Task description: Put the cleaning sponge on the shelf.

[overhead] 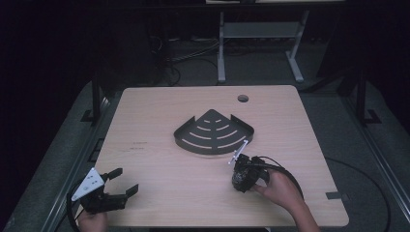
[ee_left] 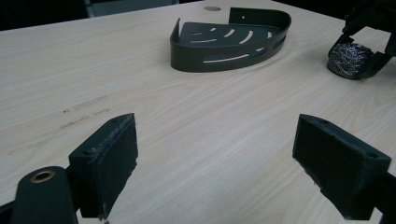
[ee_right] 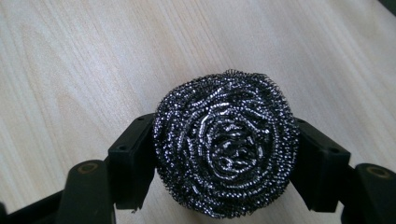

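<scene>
Gripping a steel scourer (ee_right: 226, 144) between its jaws, the right gripper (overhead: 243, 175) sits near-right on the table (overhead: 159, 145), just near of the black corner shelf (overhead: 213, 132). The left gripper (overhead: 118, 186) hovers near-left, jaws spread wide, empty.

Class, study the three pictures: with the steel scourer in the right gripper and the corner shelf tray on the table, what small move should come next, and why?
Probably carry the right gripper, shut on the steel scourer, forward toward the black corner tray. The scourer is already clamped between both jaws, the tray lies just ahead with nothing in it, and the left gripper waits open.
</scene>
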### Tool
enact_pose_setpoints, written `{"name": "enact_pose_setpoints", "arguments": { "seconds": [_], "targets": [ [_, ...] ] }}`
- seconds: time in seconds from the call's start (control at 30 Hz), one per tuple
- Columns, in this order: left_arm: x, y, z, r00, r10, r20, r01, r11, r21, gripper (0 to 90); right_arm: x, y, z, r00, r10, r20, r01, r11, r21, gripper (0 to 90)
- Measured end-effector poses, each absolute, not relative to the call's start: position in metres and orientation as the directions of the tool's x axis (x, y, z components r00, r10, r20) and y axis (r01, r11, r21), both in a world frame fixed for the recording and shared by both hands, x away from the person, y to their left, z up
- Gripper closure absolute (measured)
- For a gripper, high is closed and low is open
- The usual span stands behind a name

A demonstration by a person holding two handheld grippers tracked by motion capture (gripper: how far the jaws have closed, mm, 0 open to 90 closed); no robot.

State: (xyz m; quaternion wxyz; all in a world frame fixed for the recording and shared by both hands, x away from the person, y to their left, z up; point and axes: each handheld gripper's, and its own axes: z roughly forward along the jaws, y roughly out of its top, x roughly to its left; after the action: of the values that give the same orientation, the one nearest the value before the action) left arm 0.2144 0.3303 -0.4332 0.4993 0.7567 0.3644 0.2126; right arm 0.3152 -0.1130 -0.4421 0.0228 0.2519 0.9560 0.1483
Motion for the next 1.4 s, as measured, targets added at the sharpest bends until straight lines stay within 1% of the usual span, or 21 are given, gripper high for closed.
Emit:
{"name": "enact_pose_setpoints", "arguments": {
  "seconds": [0.23, 0.73, 1.4],
  "targets": [
    [0.214, 0.331, -0.433, 0.643, 0.765, -0.045, 0.340, -0.232, 0.911, 13.3, 0.315, -0.113, -0.439, -0.876, 0.481, 0.036, 0.468, 0.832, 0.297, 31.9],
    [0.214, 0.332, -0.433, 0.641, 0.766, -0.048, 0.338, -0.225, 0.914, 13.3, 0.324, -0.108, -0.421, -0.886, 0.462, 0.041, 0.451, 0.836, 0.312, 32.1],
    [0.214, 0.333, -0.433, 0.641, 0.766, -0.048, 0.337, -0.225, 0.914, 13.3, 0.333, -0.106, -0.408, -0.890, 0.452, 0.053, 0.444, 0.834, 0.327, 32.1]
  ]
}}
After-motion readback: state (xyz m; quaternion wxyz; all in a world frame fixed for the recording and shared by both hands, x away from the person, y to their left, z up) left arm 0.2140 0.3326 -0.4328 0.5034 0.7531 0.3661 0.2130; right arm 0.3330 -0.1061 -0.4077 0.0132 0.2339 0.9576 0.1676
